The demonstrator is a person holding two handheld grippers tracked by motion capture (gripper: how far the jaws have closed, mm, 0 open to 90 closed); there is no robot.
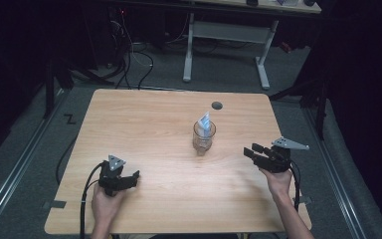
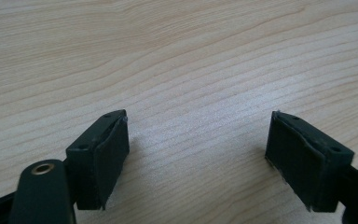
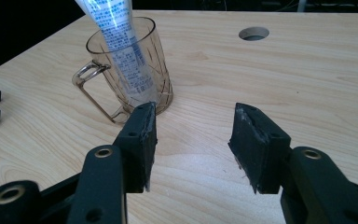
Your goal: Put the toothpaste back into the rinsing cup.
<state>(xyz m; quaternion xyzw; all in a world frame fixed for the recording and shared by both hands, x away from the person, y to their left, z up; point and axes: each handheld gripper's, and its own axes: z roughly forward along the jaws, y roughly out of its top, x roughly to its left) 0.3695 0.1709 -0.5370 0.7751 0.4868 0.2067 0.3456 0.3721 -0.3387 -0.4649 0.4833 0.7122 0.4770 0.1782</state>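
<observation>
A clear plastic mug [image 1: 203, 140] with a handle stands upright near the middle of the wooden table [image 1: 154, 124]. A white and blue tube [image 1: 204, 123] leans inside it and sticks out of the top. In the right gripper view the mug [image 3: 135, 79] and the tube [image 3: 121, 46] are just beyond the left jaw. My right gripper [image 1: 251, 151] hovers to the right of the mug, apart from it, open with nothing between its jaws [image 3: 193, 140]. My left gripper [image 1: 135, 176] rests low at the front left, open over bare wood [image 2: 198, 149].
A round cable hole [image 1: 217, 105] lies in the table behind the mug. Past the far edge stand a white desk frame [image 1: 226, 40] and loose cables on the floor [image 1: 129, 59]. Metal rails run along both sides of the table.
</observation>
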